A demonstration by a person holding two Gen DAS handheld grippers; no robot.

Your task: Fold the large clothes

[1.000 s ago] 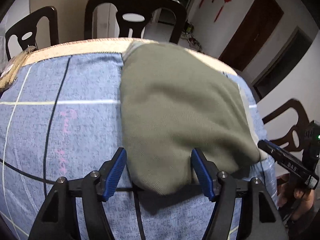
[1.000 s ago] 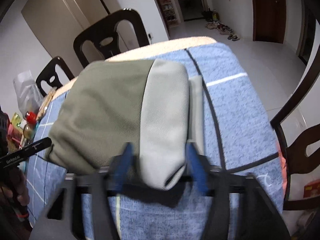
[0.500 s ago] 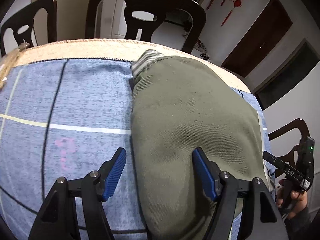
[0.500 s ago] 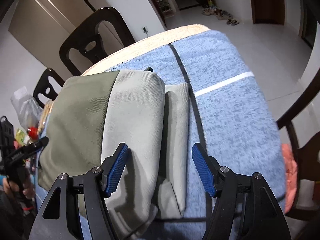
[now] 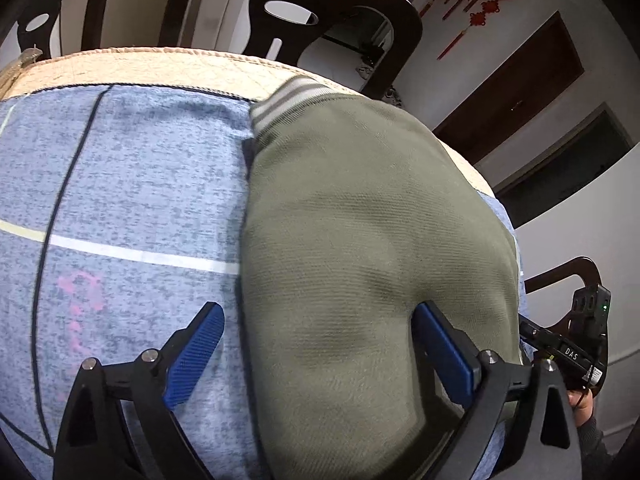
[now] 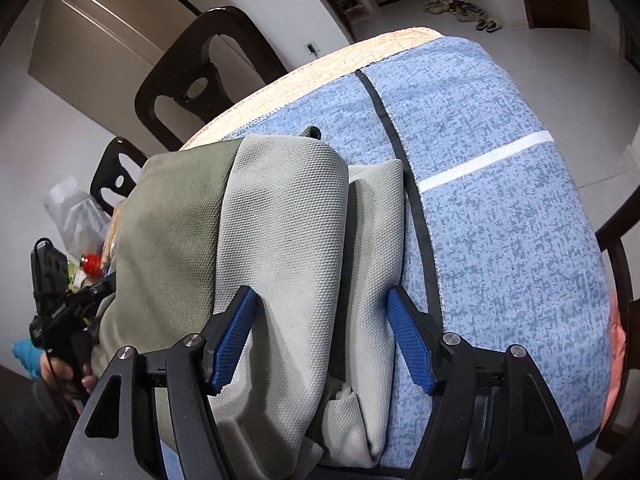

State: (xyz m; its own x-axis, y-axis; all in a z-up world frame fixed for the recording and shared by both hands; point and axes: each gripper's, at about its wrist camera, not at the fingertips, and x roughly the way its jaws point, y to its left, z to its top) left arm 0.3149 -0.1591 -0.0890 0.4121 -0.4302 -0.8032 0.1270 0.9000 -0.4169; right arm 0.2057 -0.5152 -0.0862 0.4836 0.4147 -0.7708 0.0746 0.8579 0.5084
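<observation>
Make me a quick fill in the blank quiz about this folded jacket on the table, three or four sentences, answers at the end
1. The folded jacket lies on a ____ tablecloth.
2. The right gripper has its jaws ____ over the pale grey sleeve.
3. The striped ribbed band sits at the jacket's ____ end in the left wrist view.
4. The main body of the jacket is ____ in colour.

Answers: blue; open; far; olive green

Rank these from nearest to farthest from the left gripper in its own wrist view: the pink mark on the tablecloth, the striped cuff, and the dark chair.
From the left gripper:
1. Pink mark, on the blue cloth, left of the fingers.
2. Striped cuff, at the green garment's far end.
3. Dark chair, beyond the table's far edge.
</observation>
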